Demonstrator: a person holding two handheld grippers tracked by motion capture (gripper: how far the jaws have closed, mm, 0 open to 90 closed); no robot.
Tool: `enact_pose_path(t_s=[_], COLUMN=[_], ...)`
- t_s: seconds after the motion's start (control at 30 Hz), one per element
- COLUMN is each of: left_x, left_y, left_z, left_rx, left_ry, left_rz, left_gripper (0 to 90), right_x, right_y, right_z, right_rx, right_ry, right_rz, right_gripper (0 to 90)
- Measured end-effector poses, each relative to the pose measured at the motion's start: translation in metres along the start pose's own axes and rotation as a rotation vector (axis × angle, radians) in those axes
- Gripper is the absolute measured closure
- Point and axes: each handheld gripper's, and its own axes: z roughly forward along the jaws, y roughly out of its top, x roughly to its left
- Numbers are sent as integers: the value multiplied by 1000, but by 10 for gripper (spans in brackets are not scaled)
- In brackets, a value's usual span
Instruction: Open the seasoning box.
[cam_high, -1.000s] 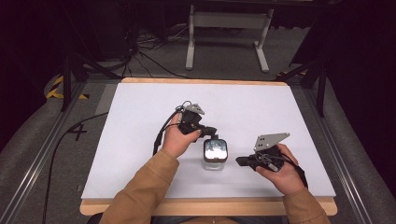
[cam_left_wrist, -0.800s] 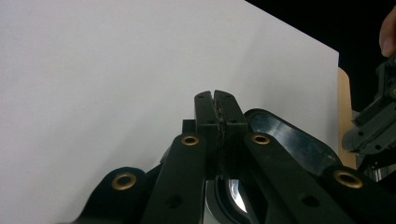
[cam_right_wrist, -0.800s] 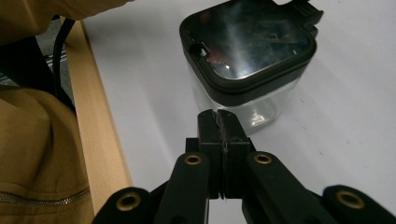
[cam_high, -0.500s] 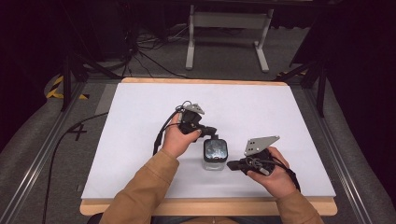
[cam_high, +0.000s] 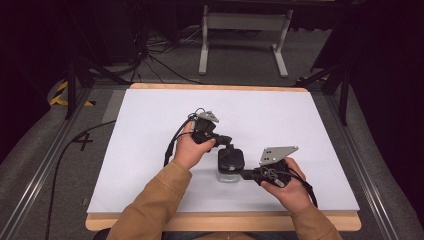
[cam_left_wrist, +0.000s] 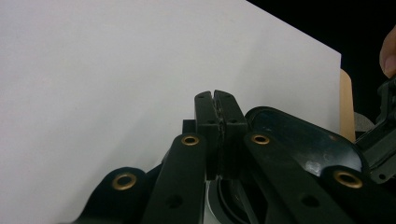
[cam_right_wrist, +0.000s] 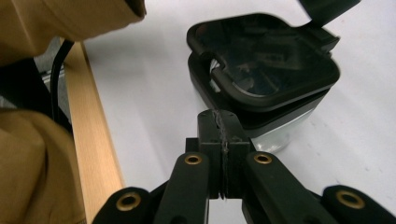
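While standing near the bench's front edge: small clear container with black lid, flanked by two grippers.

Set on the white bench, between both hands and roughly central. Left gripper angled in from the container's far left, jaws clenched together with nothing between, tips at the lid's far edge. Right gripper level from the right, jaws likewise pressed shut and empty, tips just beside the container's near right corner. Lid sitting slightly askew on the clear body in the right gripper view. Tan sleeves entering from below.
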Motion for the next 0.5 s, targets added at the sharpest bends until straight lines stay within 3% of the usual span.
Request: enact_pose_path(t_s=[0.07, 0.2, 0.33, 0.5], left_x=[0, -6, -7, -16], left_y=[0, 0, 0, -2], left_z=[0, -2, -11, -35], left_rx=[-5, 6, -24, -49], left_ry=[2, 50, 68, 74], left_rz=[-1, 16, 20, 24], left_gripper=[896, 892, 867, 867], right_x=[0, -1, -1, -2], right_y=[0, 1, 2, 7], right_z=[0, 0, -1, -3], right_rx=[-7, -27, -36, -62], right_ry=[-4, -19, -22, -24], right_rz=[6, 7, 2, -10], right_gripper=[900, 900, 900, 900])
